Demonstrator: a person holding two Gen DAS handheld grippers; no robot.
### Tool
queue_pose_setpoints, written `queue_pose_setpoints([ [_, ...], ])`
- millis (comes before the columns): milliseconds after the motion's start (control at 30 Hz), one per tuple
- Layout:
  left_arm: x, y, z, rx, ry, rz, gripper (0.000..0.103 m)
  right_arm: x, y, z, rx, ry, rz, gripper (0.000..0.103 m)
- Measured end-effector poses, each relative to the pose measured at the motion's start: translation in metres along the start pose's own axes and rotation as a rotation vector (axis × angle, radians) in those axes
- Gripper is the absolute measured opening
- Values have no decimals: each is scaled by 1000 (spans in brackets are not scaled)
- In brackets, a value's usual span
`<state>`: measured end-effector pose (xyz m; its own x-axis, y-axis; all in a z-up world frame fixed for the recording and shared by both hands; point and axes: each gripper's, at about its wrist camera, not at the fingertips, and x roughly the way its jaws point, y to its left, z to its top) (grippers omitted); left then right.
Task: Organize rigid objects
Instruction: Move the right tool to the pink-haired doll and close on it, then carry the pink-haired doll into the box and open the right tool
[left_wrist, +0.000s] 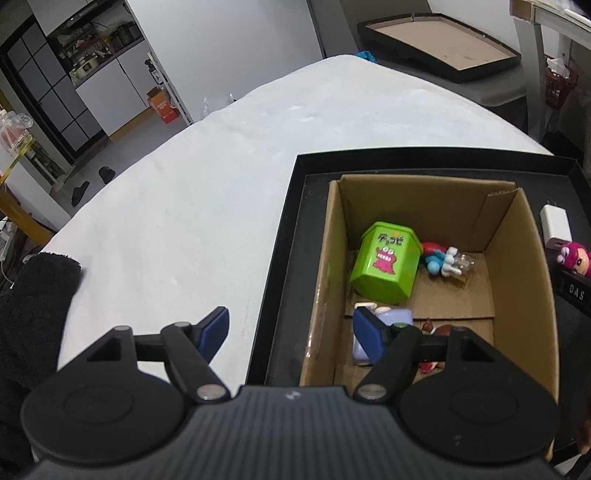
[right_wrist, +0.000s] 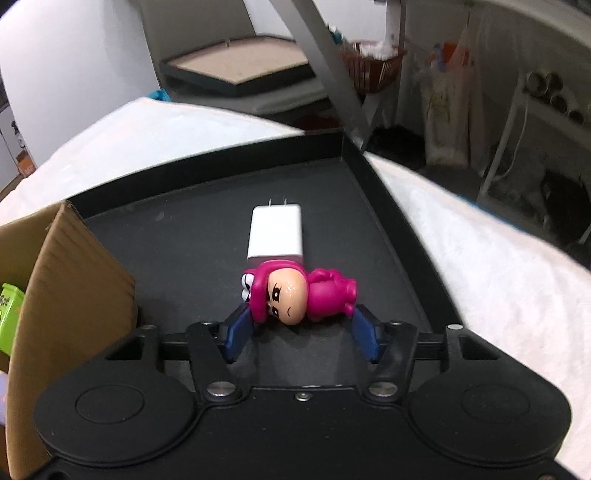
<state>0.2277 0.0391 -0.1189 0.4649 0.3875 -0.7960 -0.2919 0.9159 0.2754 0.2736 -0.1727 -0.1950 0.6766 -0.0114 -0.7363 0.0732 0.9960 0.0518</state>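
A pink toy figure (right_wrist: 299, 291) lies on its side on the black tray (right_wrist: 177, 236), between the open blue pads of my right gripper (right_wrist: 301, 334), which stand on either side of it. A white charger (right_wrist: 275, 236) lies just beyond it. The figure also shows in the left wrist view (left_wrist: 576, 258), with the charger (left_wrist: 555, 223). My left gripper (left_wrist: 291, 332) is open and empty over the left wall of the cardboard box (left_wrist: 524, 258), which holds a green tin (left_wrist: 386, 264), a blue-and-red figure (left_wrist: 443, 260) and a lilac toy (left_wrist: 397, 317).
The tray sits on a white cloth-covered table (left_wrist: 207, 192). A black fuzzy cloth (left_wrist: 33, 310) lies at the table's left edge. Another black tray with a brown bottom (left_wrist: 443, 44) stands beyond the table. A red basket (right_wrist: 373, 70) is behind.
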Motion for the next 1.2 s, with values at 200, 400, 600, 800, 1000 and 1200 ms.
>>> queue_pose_setpoints([
  [200, -5, 2, -1, -10, -9, -8, 73, -18, -1, 0, -23, -49, -16, 57],
  [400, -9, 9, -3, -18, -11, -16, 73, -33, -6, 3, -13, -55, 11, 57],
  [600, -15, 15, -6, -34, -23, -45, 73, -62, -12, 18, -28, -102, 57, 57],
  [800, -19, 14, -11, -25, -35, -69, 73, -85, -6, 23, -82, -144, 98, 57],
  [1000, -20, 14, -14, -17, -41, -103, 73, -105, -2, 26, -96, -166, 149, 57],
  [1200, -21, 20, -18, -23, -53, -127, 73, -117, 8, 28, -120, -182, 184, 57],
])
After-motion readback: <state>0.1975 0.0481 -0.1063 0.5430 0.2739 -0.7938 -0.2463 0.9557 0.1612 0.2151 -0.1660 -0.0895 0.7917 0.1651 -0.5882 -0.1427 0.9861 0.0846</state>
